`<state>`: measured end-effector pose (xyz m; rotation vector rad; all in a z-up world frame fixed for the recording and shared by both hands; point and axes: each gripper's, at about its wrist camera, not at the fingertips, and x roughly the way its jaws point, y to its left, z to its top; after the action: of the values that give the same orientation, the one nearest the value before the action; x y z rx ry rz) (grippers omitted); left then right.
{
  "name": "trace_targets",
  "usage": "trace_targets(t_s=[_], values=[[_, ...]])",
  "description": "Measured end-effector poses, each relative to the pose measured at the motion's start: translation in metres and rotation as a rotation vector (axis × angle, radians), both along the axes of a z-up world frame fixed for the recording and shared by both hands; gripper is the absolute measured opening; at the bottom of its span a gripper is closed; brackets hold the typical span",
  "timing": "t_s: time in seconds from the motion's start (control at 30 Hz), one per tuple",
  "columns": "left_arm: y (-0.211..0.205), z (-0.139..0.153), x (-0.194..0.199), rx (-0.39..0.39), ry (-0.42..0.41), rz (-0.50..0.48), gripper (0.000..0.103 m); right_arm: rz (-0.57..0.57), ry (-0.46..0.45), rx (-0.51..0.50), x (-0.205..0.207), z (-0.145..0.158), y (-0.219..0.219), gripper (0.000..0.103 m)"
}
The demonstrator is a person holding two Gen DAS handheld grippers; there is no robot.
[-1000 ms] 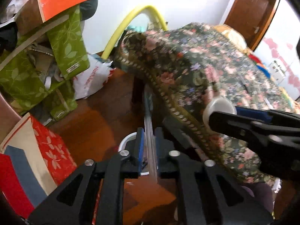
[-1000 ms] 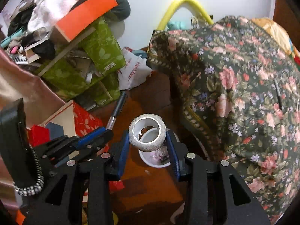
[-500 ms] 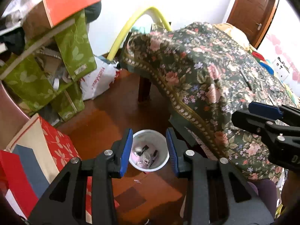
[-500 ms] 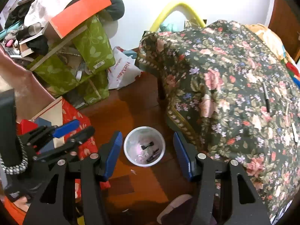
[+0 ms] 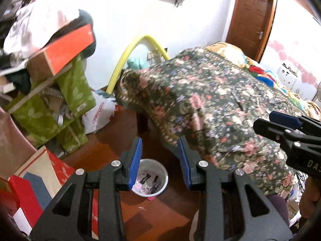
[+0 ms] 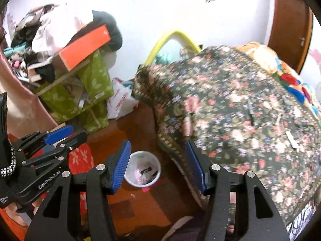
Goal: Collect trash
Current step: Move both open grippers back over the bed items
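A small white bin (image 5: 150, 177) with trash inside stands on the wooden floor beside the table, also in the right wrist view (image 6: 142, 169). My left gripper (image 5: 159, 156) is open and empty, high above the bin. My right gripper (image 6: 158, 160) is open and empty, also above the bin. A dark pen (image 6: 250, 111) and several small scraps (image 6: 292, 141) lie on the floral tablecloth (image 6: 230, 104). The pen also shows in the left wrist view (image 5: 237, 101).
Green boxes (image 5: 60, 100) and an orange box (image 5: 66, 49) are piled at the left. A white plastic bag (image 5: 100, 112) and a yellow hoop (image 5: 128, 58) stand by the wall. Red boxes (image 5: 30, 184) sit at the lower left. A brown door (image 5: 250, 18) is behind.
Both grippers opened. The left let go of a thin stick and the right let go of a white tape ring. Both then rose and tilted up from the bin.
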<state>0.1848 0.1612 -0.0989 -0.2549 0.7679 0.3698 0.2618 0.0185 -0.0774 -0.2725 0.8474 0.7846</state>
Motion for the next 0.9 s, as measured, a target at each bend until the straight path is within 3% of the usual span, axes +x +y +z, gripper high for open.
trace_targets(t_s=[0.47, 0.9], values=[[-0.105, 0.044, 0.058, 0.051, -0.072, -0.167, 0.035, -0.194, -0.127, 0.038, 0.03, 0.039, -0.114, 0.053], [-0.194, 0.029, 0.158, 0.013, -0.025, -0.333, 0.036, -0.4, -0.128, -0.004, 0.09, 0.03, -0.231, 0.053]])
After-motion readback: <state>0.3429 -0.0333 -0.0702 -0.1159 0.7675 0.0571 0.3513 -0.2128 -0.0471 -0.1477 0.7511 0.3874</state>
